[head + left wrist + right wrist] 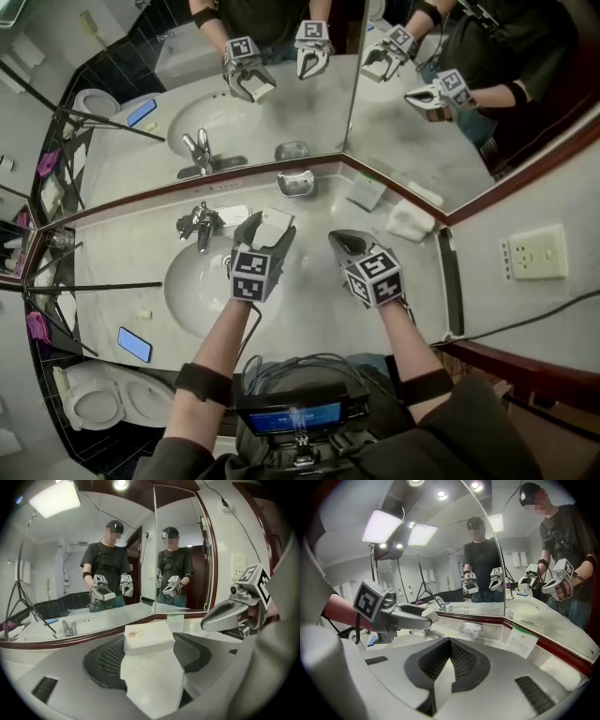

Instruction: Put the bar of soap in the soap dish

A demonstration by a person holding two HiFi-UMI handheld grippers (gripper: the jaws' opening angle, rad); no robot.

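Observation:
The bar of soap (276, 223) is a white boxed block with a small logo. My left gripper (267, 227) is shut on it and holds it above the counter, to the right of the faucet. In the left gripper view the soap (147, 637) sits crosswise between the dark pads (108, 660). The soap dish (296, 183), a small clear dish, stands empty by the mirror's foot, beyond the soap; the right gripper view shows the dish (470, 629) ahead. My right gripper (339, 241) is shut and empty, just right of the left one.
A chrome faucet (199, 225) and a round sink (192, 286) lie to the left. A paper card (366, 192) and a folded white towel (411, 221) sit in the mirror corner at right. A blue phone (134, 344) lies at the counter's near left, and a toilet (94, 403) stands below.

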